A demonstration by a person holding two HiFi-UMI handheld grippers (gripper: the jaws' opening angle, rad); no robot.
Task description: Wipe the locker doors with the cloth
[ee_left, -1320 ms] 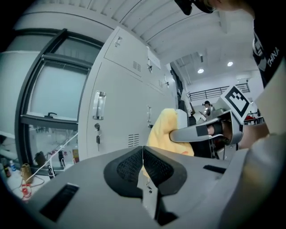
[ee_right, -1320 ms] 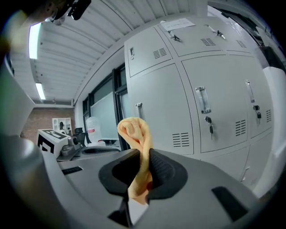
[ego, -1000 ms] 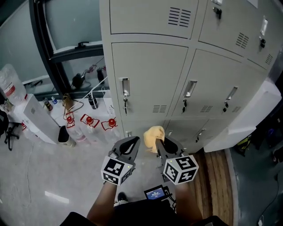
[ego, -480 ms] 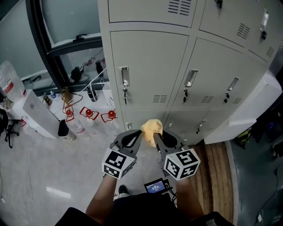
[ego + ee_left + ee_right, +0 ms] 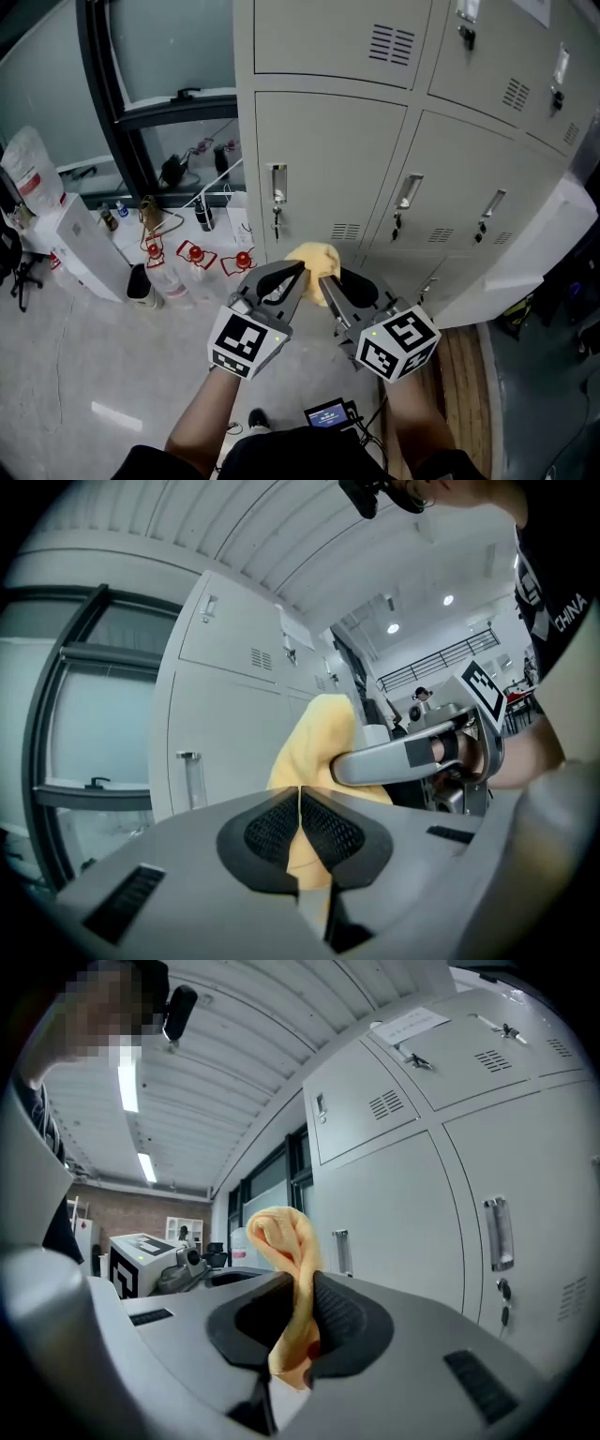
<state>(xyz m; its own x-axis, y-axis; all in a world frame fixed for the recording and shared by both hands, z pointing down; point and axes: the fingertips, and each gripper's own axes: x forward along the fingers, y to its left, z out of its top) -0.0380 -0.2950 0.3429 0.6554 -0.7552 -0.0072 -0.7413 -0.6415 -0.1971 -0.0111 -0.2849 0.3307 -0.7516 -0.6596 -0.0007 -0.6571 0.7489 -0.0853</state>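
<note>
A bank of grey locker doors (image 5: pixel 328 159) fills the upper right of the head view. My right gripper (image 5: pixel 325 281) is shut on a yellow cloth (image 5: pixel 314 255), which bunches up above its jaws just short of the door with the handle (image 5: pixel 278 187). In the right gripper view the cloth (image 5: pixel 286 1232) stands up folded out of the right gripper (image 5: pixel 305 1288). My left gripper (image 5: pixel 298 272) is beside it on the left, shut, with its pads pressed together. In the left gripper view the cloth (image 5: pixel 323 738) lies beyond the left gripper (image 5: pixel 300 794).
Bottles with red caps (image 5: pixel 192 255) and a white box (image 5: pixel 80 244) stand on the floor to the left, under a black window frame (image 5: pixel 122 112). A white panel (image 5: pixel 525 253) juts out at the right, above a wooden floor strip (image 5: pixel 459 366).
Both grippers have risen together with the cloth, closer to the locker door with the handle. Their jaws have not changed.
</note>
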